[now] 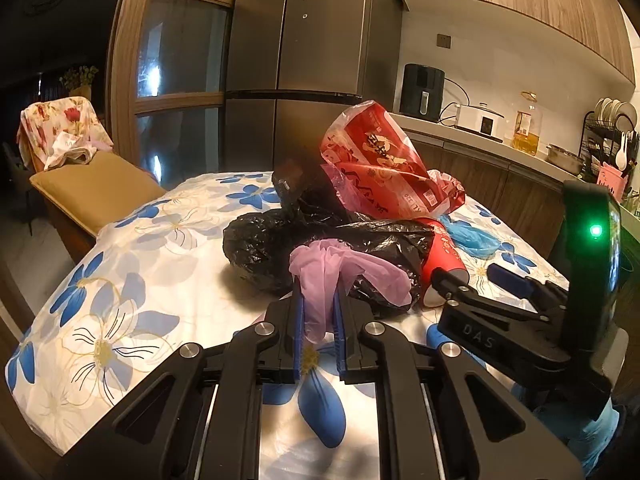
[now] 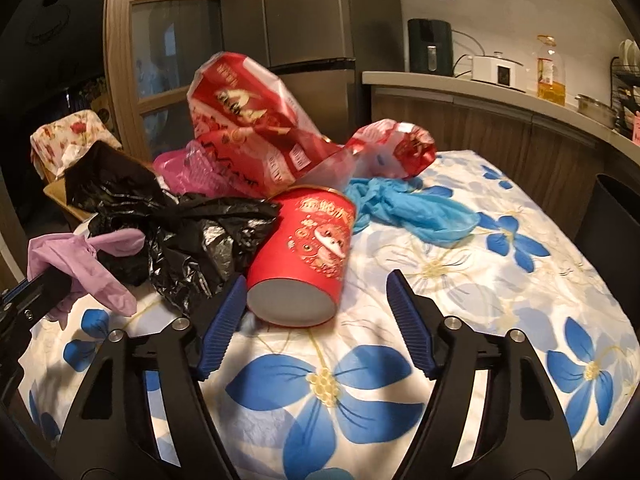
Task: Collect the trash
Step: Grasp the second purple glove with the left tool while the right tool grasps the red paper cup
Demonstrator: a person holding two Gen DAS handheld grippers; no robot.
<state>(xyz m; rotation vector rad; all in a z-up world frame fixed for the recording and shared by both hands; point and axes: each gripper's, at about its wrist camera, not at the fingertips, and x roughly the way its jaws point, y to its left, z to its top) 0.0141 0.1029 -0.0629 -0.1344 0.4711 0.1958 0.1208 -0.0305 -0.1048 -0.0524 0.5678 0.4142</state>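
A heap of trash lies on the flowered tablecloth (image 1: 120,280): a black plastic bag (image 1: 264,248), red printed wrappers (image 1: 380,160), a blue glove (image 2: 412,208) and a red paper cup (image 2: 308,256) on its side. My left gripper (image 1: 318,300) is shut on a lilac glove (image 1: 340,264), which also shows at the left of the right wrist view (image 2: 80,252). My right gripper (image 2: 316,292) is open, its fingers on either side of the cup's base, close to it.
A cushioned bench (image 1: 92,196) stands beyond the table at the left. A fridge (image 1: 296,60) is behind. A kitchen counter (image 2: 500,92) with appliances and an oil bottle runs along the right. A dark bin (image 2: 612,216) stands at the table's right.
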